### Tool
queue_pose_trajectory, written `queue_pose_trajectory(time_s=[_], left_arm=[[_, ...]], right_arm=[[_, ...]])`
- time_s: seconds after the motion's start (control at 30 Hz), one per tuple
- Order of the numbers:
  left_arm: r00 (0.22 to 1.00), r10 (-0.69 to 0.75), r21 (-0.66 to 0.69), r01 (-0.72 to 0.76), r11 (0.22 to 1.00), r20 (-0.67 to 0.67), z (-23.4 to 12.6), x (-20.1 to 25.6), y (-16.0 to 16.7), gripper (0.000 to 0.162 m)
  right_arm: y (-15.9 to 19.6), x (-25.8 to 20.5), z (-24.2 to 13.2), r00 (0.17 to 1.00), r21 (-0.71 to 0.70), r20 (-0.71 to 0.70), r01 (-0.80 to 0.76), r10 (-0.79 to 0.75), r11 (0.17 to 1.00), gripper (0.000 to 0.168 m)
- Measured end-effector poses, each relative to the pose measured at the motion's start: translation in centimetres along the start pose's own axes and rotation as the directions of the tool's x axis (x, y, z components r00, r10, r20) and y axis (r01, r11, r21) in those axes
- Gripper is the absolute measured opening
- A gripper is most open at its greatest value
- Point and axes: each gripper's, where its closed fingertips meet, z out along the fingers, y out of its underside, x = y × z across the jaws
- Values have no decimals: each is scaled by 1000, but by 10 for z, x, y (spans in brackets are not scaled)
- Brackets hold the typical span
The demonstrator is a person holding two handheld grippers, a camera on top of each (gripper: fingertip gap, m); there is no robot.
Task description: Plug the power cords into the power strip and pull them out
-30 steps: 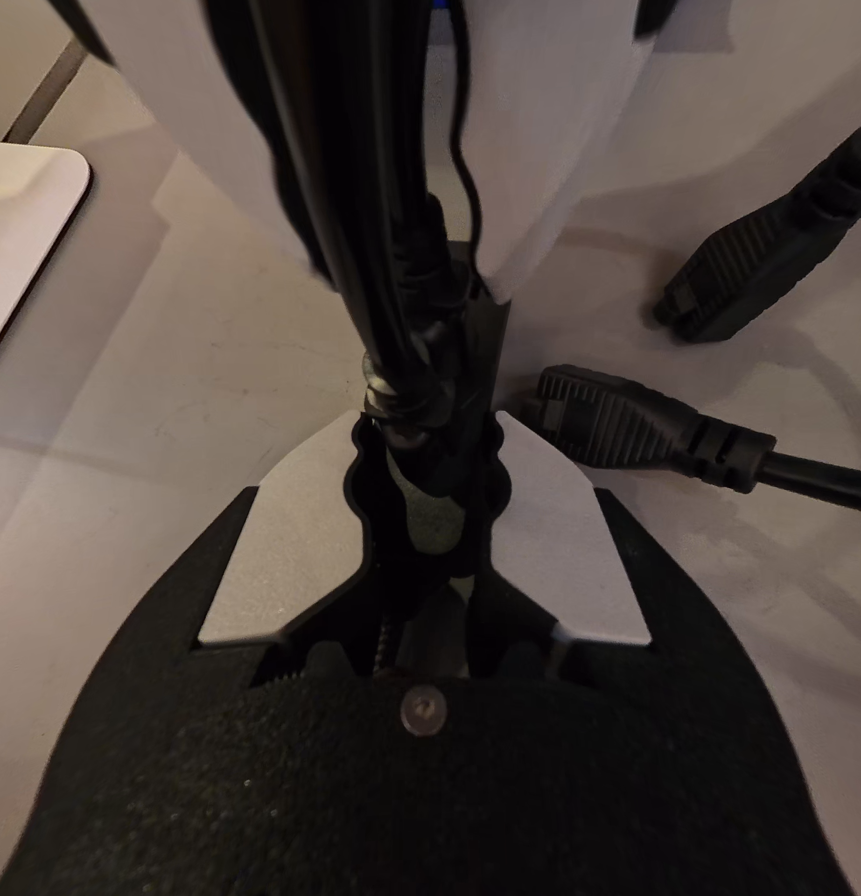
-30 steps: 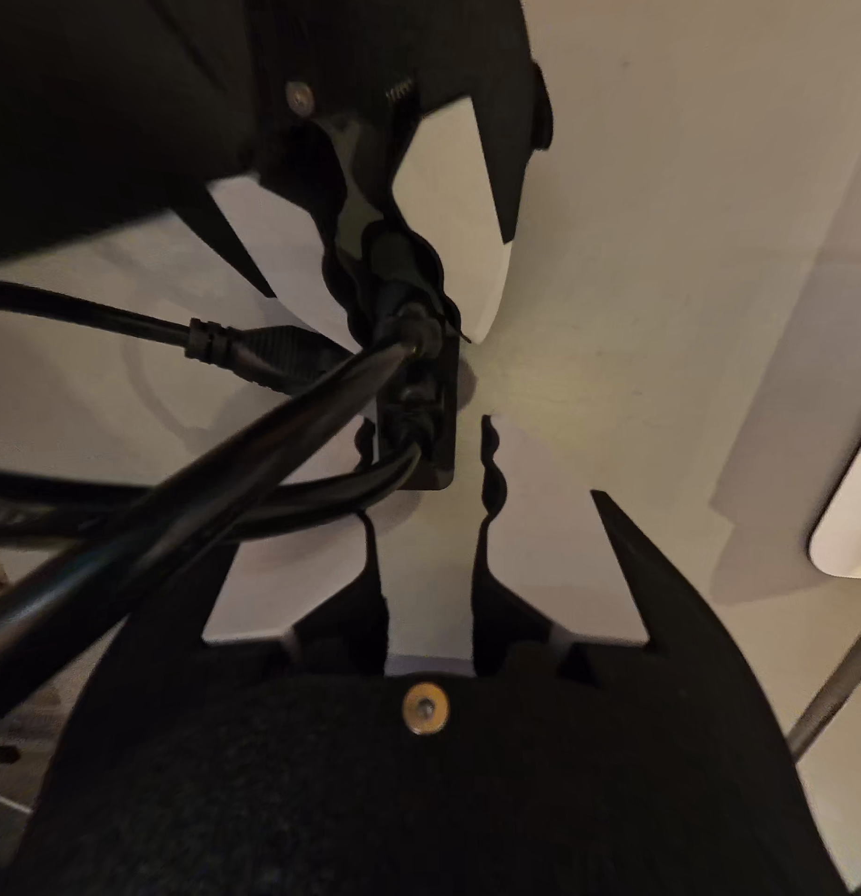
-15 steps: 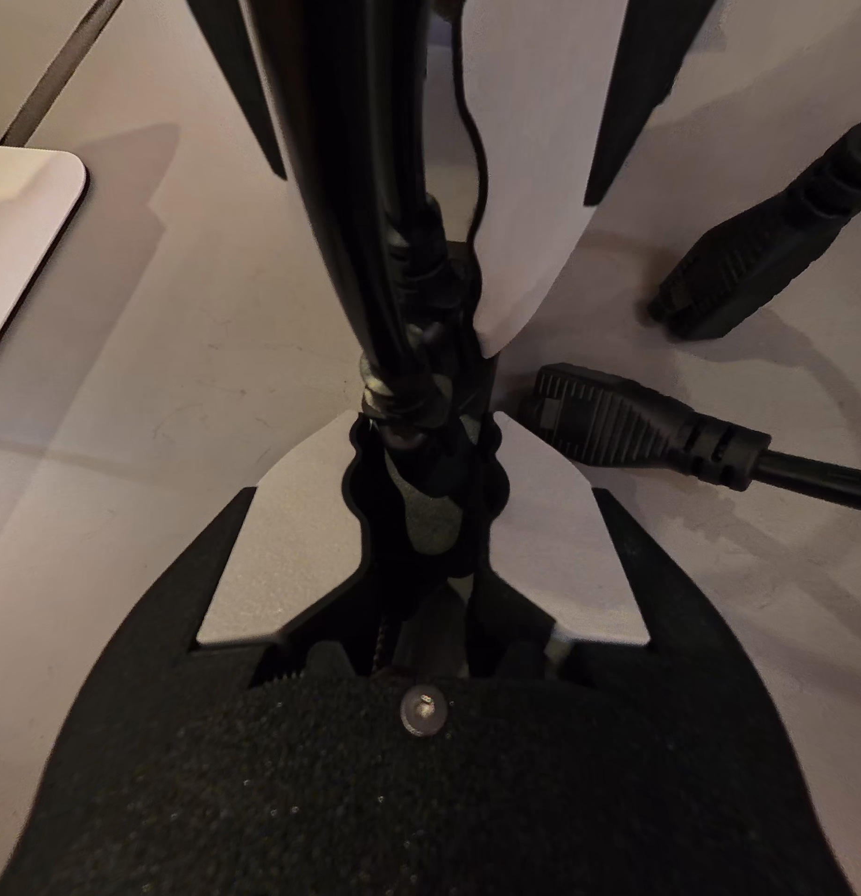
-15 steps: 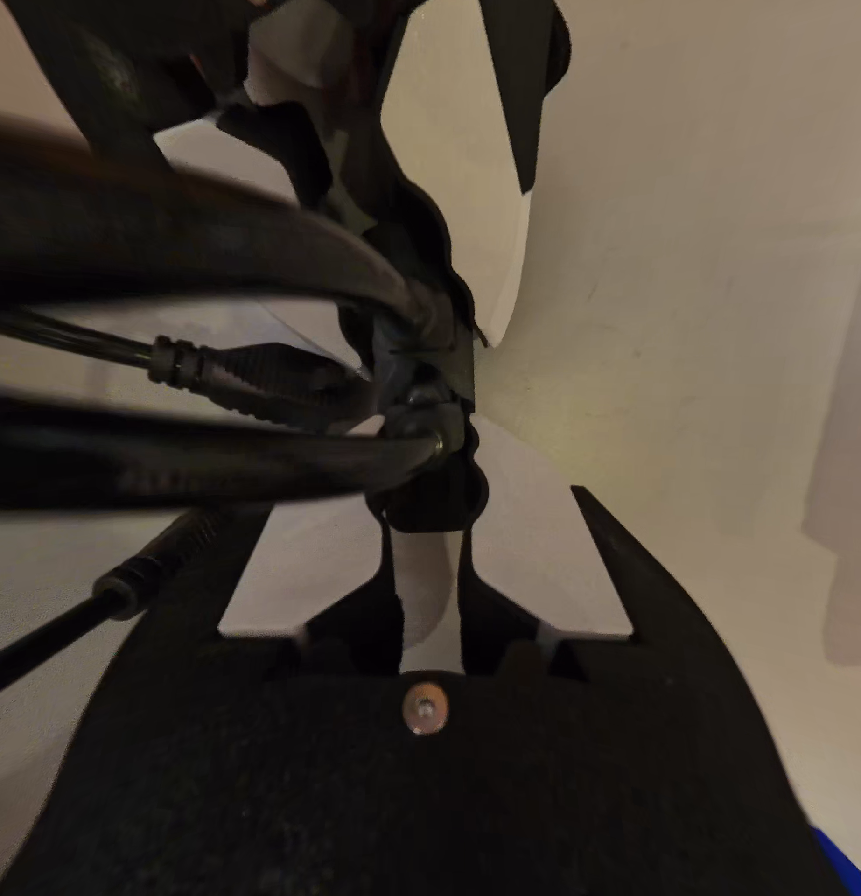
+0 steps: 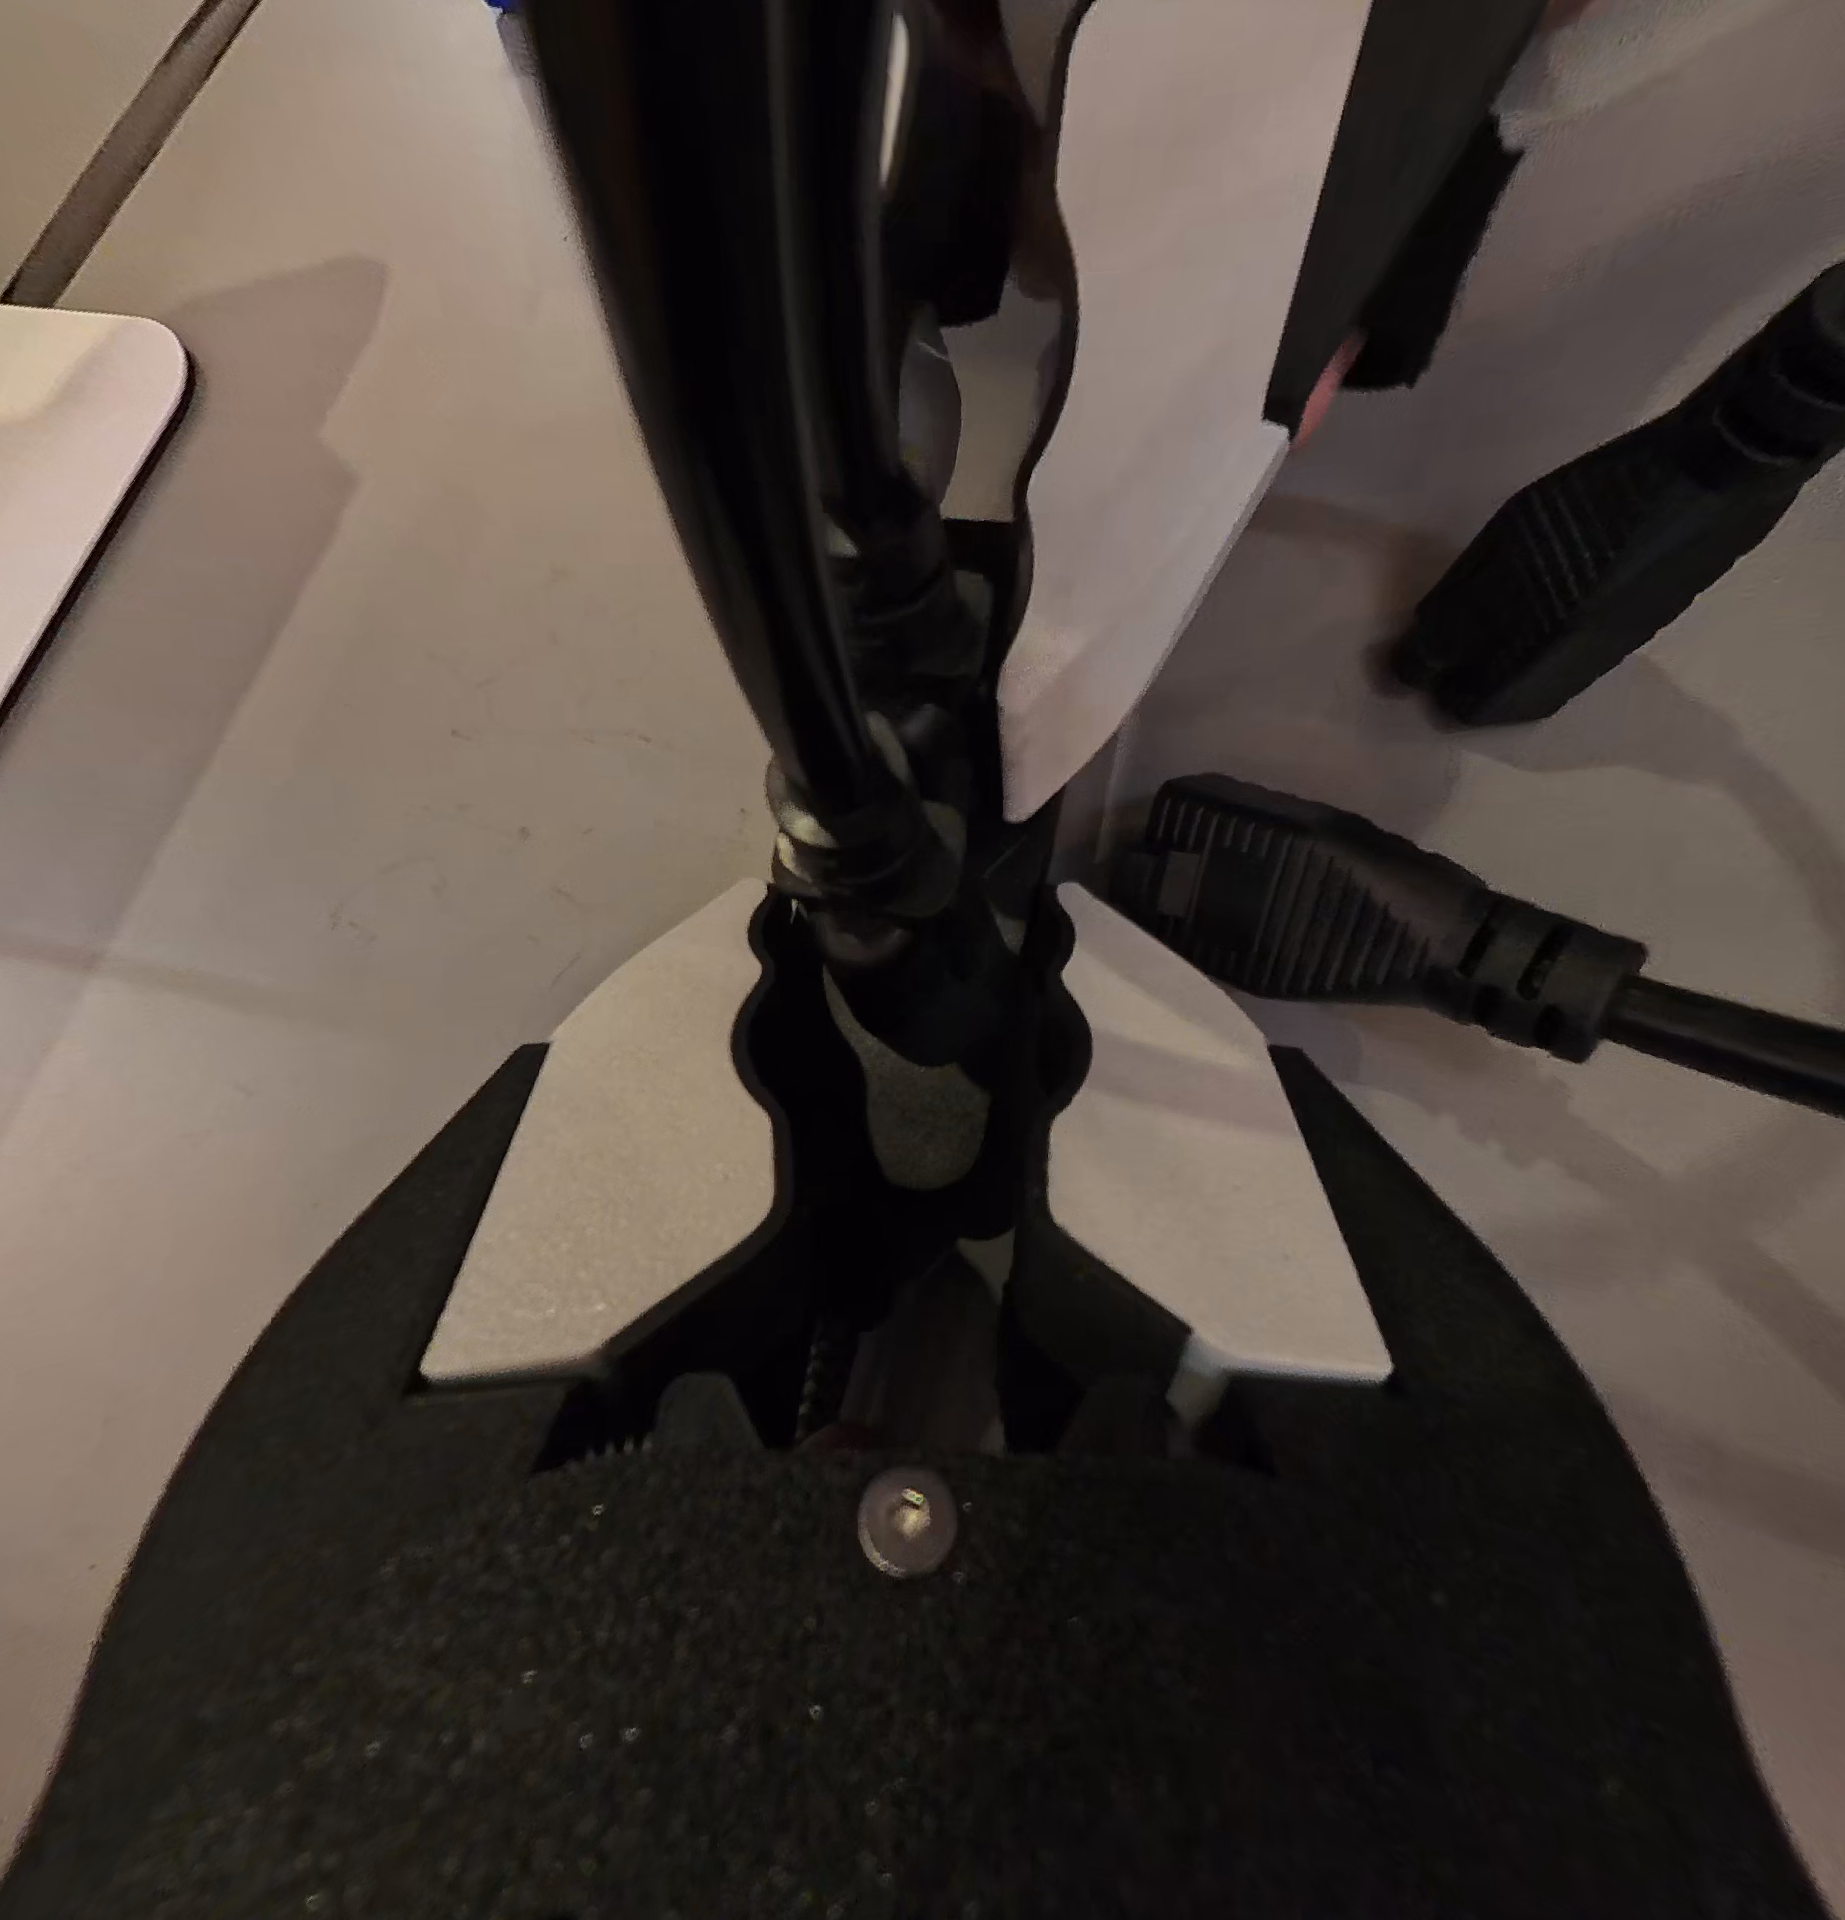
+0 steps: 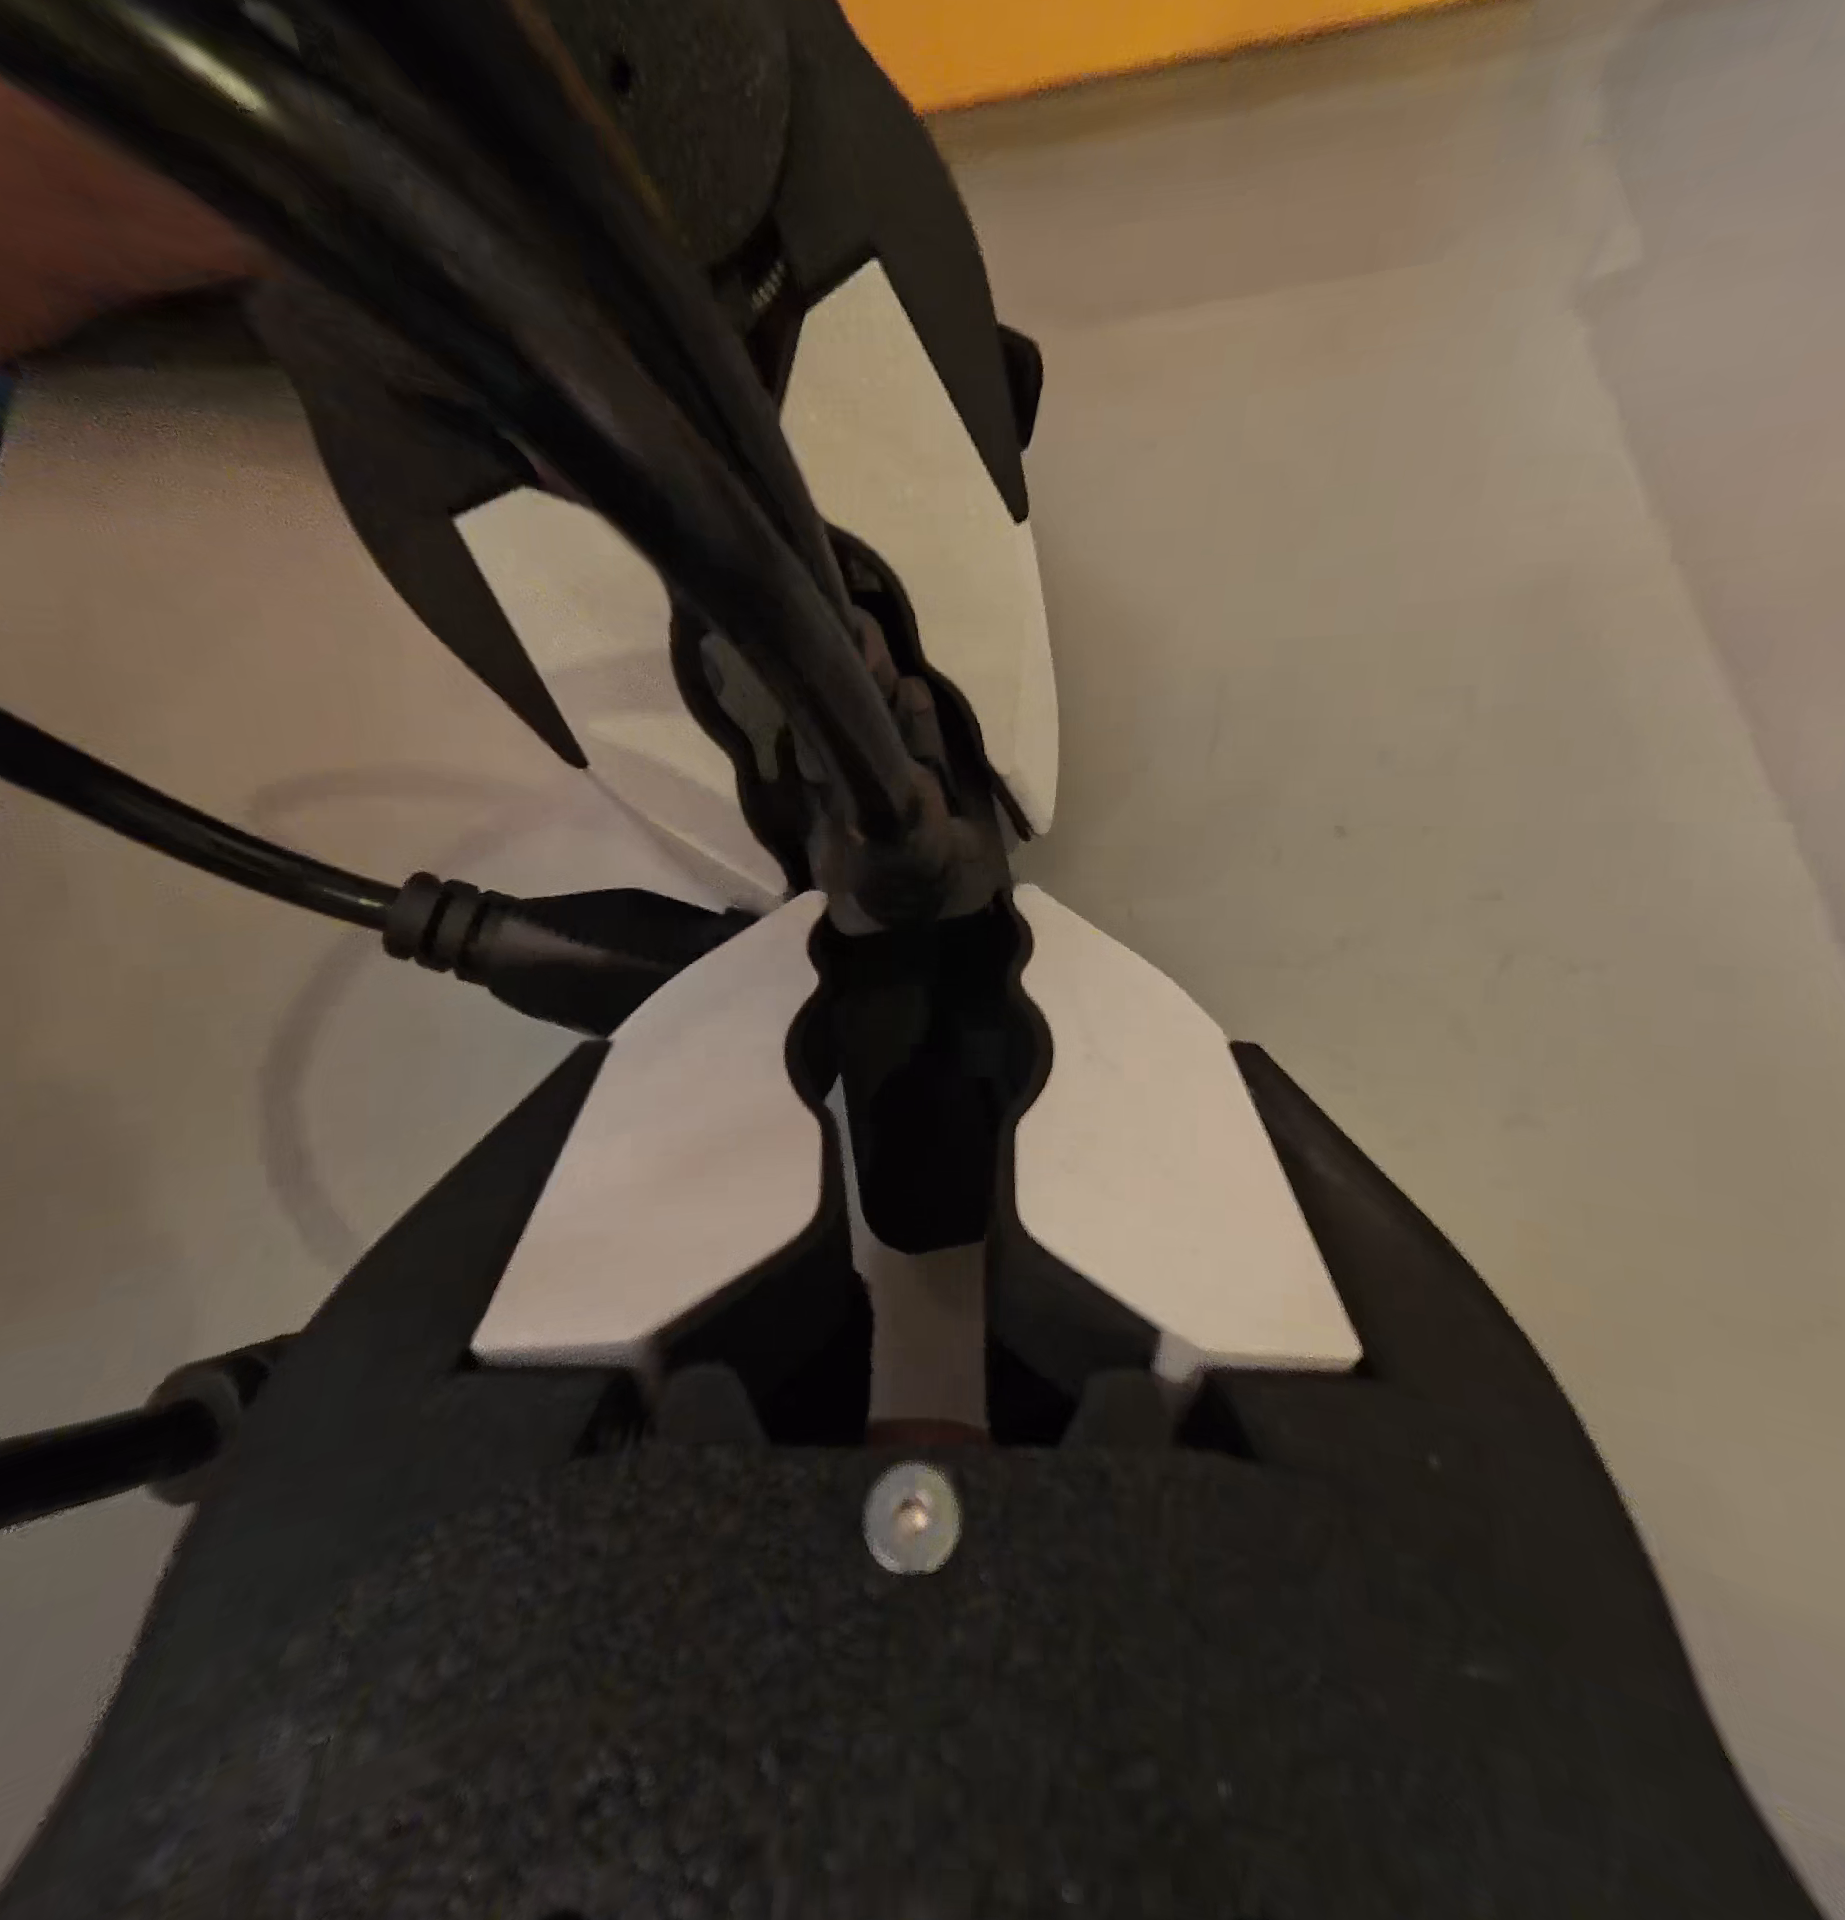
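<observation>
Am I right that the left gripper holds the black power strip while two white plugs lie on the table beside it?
No: the left wrist view shows the nearer plug and the farther plug are black, not white. The left gripper holds the power strip, with both on the table beside it.

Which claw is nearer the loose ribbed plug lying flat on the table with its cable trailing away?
Left. The left claw has the ribbed plug just beside its right fingertip. The right claw faces it tip to tip, so the plug lies close too.
</observation>
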Motion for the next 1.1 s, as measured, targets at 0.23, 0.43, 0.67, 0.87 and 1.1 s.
queue_pose_trajectory(time_s=[0.23, 0.43, 0.67, 0.87, 1.1], left_arm=[[1000, 5, -5, -5, 1000, 1, 0, 1, 1, 47], [1000, 7, -11, -7, 1000, 10, 1, 1, 0, 49], [1000, -9, -10, 9, 1000, 18, 2, -1, -1, 49], [999, -11, -7, 11, 1000, 32, 2, -2, -1, 48], [999, 37, 5, -37, 999, -5, 1, 3, -2, 47]], right_arm=[[-9, 1, -6, 1000, 187, -11, 0, 2, 982, 23], [-14, 2, -12, 999, 238, 27, -43, 37, 970, 21], [-17, 6, -14, 996, 263, 19, -84, 82, 961, 20], [-18, 7, -14, 997, 266, -30, -56, 66, 962, 21], [-12, 0, -11, 998, 89, 30, 59, -62, 994, 25]])
